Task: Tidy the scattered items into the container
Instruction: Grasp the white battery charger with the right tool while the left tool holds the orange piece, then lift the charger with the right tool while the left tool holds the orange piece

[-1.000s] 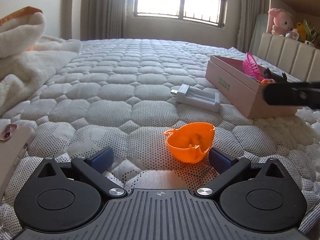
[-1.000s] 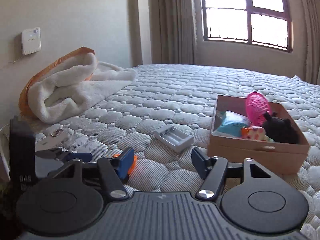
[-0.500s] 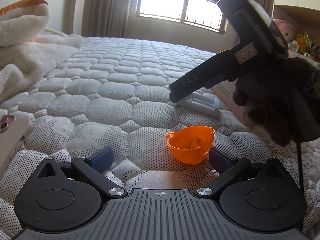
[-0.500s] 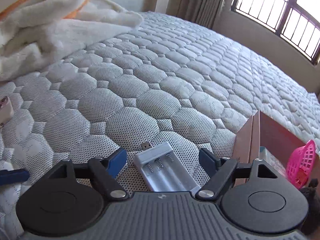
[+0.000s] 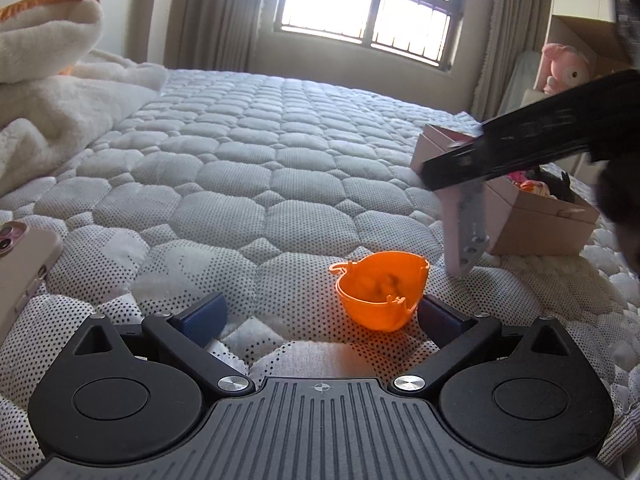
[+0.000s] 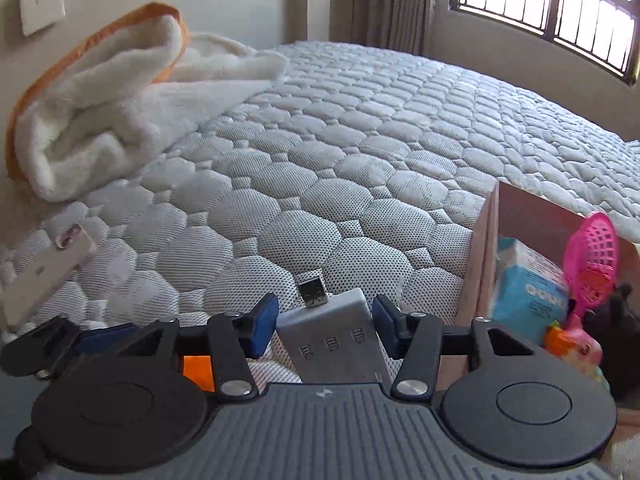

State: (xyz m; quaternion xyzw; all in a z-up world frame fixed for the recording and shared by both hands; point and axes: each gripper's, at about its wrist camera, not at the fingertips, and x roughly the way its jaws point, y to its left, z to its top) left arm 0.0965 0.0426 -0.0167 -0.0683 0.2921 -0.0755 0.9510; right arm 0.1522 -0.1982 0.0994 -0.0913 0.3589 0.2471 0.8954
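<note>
Closest in, the left claw (image 5: pixel 320 316) sits wide open on the bed (image 5: pixel 280 168), and the orange cup (image 5: pixel 378 294) stands between its pads, hard by the right-hand one. That puts the cup well short of the box (image 5: pixel 536 228) and on the side away from its open top.

Next out, the right claw (image 6: pixel 324 320) is closing on the battery charger (image 6: pixel 336 344). The pads pinch its long sides and the USB plug pokes out ahead. From the left wrist view the charger hangs tilted, low end down, just in front of the box's near wall and still outside it.

Inside the box, a blue packet (image 6: pixel 524 292) and a pink scoop (image 6: pixel 592 256) already lie against the far side. Well away from the box, a phone (image 6: pixel 44 276) rests on the bed, and a folded blanket (image 6: pixel 120 100) lies beyond it.

The danger, as I read it, is that the grip sits near one end, so the drooping charger could swing, slip through the pads or knock the box wall on the way over. The dangling end also passes close to the cup and could tip it.

Half a second ago the charger lay flat on the bed beside the box with the right claw spread wider around it. Now it is off the quilt and angled. The left claw and the cup have not budged.
</note>
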